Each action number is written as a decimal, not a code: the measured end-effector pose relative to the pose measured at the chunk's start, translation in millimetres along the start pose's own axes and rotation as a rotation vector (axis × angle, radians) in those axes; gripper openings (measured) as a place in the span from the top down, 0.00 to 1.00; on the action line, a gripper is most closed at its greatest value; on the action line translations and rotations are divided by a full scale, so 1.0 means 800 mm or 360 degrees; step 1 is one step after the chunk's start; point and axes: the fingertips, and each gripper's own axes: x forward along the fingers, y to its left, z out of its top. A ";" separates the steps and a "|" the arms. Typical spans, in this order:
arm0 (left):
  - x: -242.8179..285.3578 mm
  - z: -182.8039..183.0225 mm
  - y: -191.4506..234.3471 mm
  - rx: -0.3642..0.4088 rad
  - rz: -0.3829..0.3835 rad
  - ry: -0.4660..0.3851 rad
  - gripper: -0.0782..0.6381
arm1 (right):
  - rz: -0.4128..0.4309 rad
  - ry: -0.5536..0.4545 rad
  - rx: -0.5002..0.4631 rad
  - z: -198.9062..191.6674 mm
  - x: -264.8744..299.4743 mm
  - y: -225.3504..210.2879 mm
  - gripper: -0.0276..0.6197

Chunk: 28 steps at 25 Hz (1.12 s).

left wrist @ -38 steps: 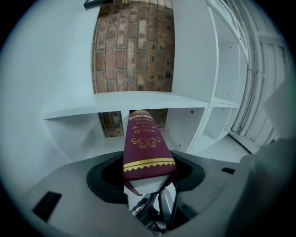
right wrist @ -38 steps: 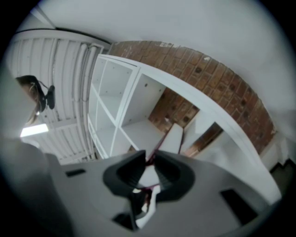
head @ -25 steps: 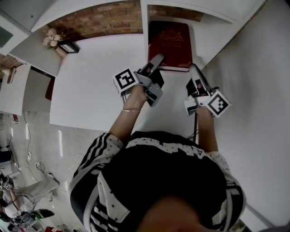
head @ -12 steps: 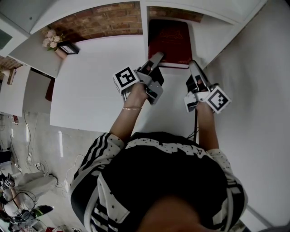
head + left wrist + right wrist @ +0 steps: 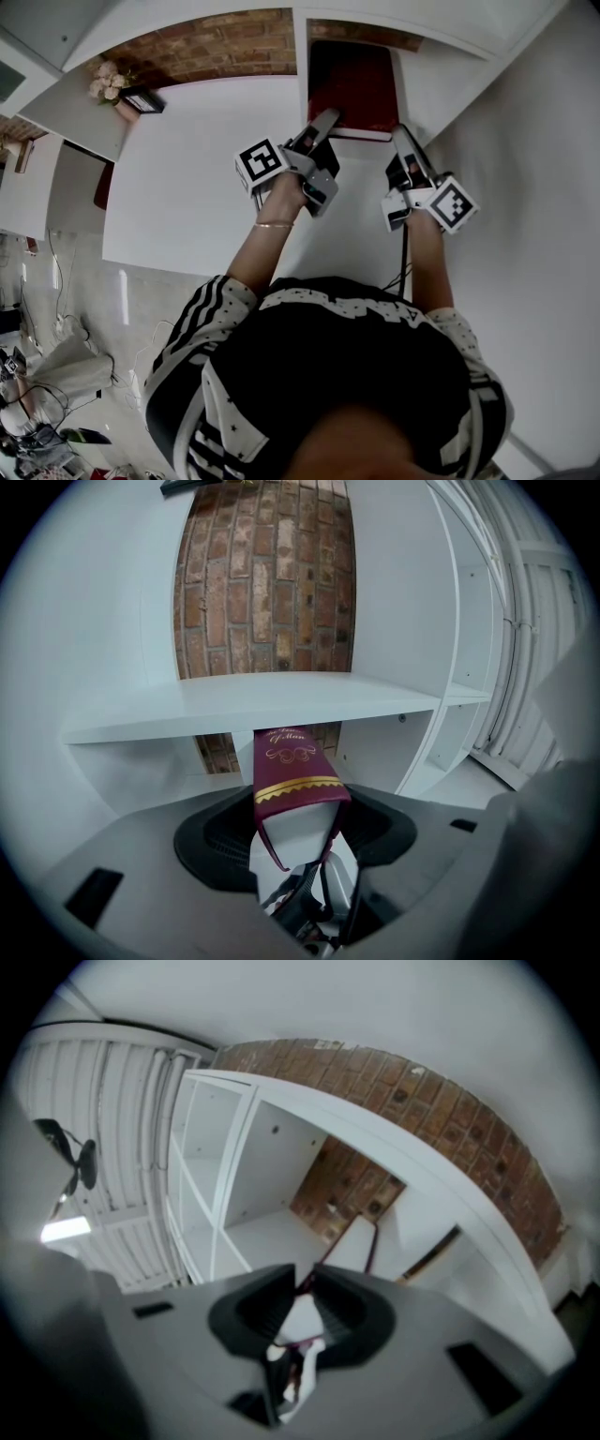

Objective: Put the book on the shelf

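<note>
Left tongs [image 5: 328, 117] and right tongs [image 5: 401, 133] clamp the book [image 5: 354, 84] by its end
It has slid deeper into the shelf [image 5: 253, 700], nearly home

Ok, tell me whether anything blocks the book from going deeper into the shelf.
Nothing visible does. The book, held by the left gripper and right gripper at its near edge, is already partly inside the shelf compartment, with bare board ahead.

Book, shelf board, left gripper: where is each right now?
book [image 5: 292, 766]: left gripper view, maroon spine.
shelf board [image 5: 244, 700]: left gripper view, middle of the board.
left gripper [image 5: 325, 122]: head view, between its fingertips.
</note>
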 end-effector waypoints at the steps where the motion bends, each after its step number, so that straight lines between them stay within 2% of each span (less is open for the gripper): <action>1: -0.001 0.000 0.000 0.0003 0.0001 0.0000 0.52 | -0.0001 -0.0001 -0.0005 0.000 0.000 0.001 0.84; 28: -0.002 0.005 -0.002 0.0074 0.0032 -0.0006 0.52 | 0.0020 -0.0007 -0.0044 0.024 0.025 -0.016 0.84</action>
